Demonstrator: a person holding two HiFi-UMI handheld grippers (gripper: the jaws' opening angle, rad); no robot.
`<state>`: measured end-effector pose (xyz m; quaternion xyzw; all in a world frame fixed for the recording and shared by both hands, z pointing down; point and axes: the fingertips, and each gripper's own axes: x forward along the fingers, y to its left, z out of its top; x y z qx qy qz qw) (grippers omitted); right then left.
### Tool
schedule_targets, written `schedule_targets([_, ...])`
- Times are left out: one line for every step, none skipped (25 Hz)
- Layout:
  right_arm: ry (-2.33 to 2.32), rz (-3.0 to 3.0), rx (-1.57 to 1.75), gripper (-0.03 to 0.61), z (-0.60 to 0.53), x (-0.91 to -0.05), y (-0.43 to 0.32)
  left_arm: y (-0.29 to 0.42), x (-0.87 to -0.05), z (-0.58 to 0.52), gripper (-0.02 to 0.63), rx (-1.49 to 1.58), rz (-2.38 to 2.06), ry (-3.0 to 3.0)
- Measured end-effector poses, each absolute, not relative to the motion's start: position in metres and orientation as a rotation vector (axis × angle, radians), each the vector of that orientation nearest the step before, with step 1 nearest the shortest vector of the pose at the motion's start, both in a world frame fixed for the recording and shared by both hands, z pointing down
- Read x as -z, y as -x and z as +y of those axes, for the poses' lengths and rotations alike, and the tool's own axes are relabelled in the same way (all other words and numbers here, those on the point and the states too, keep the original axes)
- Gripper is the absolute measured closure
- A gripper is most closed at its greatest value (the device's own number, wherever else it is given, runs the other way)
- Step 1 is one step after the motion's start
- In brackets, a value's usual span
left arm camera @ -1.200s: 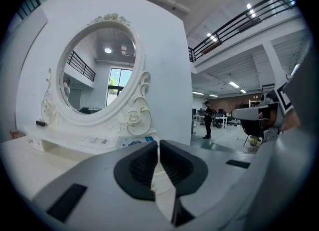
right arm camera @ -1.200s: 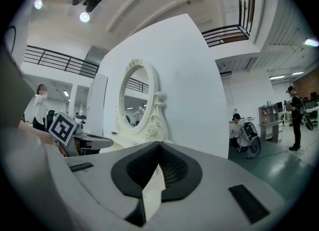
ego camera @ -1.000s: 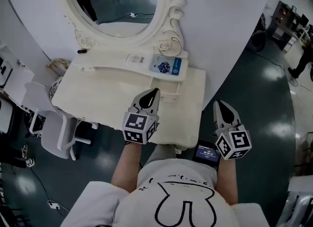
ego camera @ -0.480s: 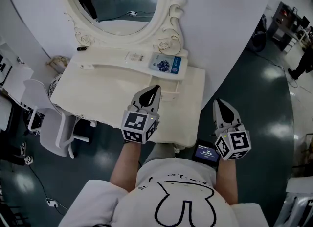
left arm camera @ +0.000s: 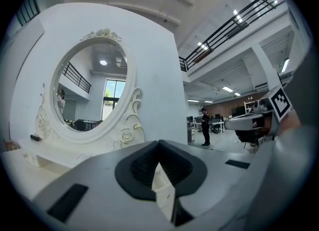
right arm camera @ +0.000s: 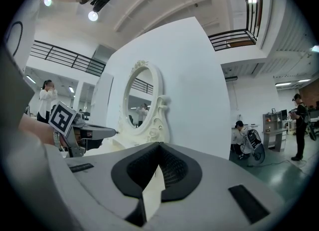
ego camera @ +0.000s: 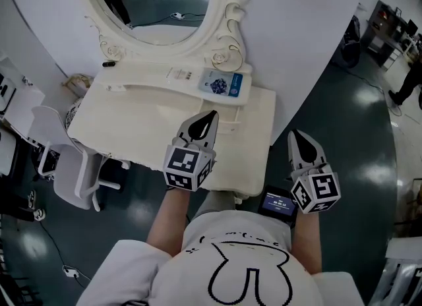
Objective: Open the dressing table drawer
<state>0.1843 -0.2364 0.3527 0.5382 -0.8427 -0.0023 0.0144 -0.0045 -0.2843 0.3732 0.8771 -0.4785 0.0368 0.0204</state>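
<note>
Head view, starting closest to us: one small lit screen point(ego camera: 277, 204) sits just off the counter's near right corner. Both tongs are closed up with nothing in them. The left tongs point(ego camera: 210, 116) hang over the near half of the counter point(ego camera: 132, 123), and the right tongs point(ego camera: 296, 137) are past its right edge, over the floor.

Just ahead of the left tips, toward the back right corner, we can make out one small drawer front point(ego camera: 227, 126) under the raised shelf, and we reckon that's the one. It looks like stiff painted wood, small, light and probably slick. We'd take it by its knob or lip and pull straight toward the near edge, though any knob is too small to tell.

Further back there's one blue-and-white pack point(ego camera: 224, 87) on the shelf and one oval mirror point(ego camera: 158, 1).
</note>
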Motion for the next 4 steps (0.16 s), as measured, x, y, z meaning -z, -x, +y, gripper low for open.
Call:
schedule_targets([-1.673, -2.625, 0.006, 0.563, -0.236, -0.3525, -0.1848, 0.0038, -0.3733, -0.2841, 0.611, -0.116, -1.484, -2.72])
schedule_targets([-1.67, -2.627, 0.005, 0.563, -0.2356, -0.3523, -0.1851, 0.0033, -0.3735, -0.2838, 0.611, -0.119, -1.485, -2.718])
schedule_targets([-1.667, -2.629, 0.004, 0.563, -0.2352, -0.3522, -0.1854, 0.0028, -0.3739, -0.2836, 0.611, -0.122, -1.485, -2.716])
schedule_targets([-1.664, -2.631, 0.003, 0.563, -0.2348, -0.3521, -0.1855, 0.0024, -0.3744, -0.2833, 0.611, -0.125, -1.485, -2.714])
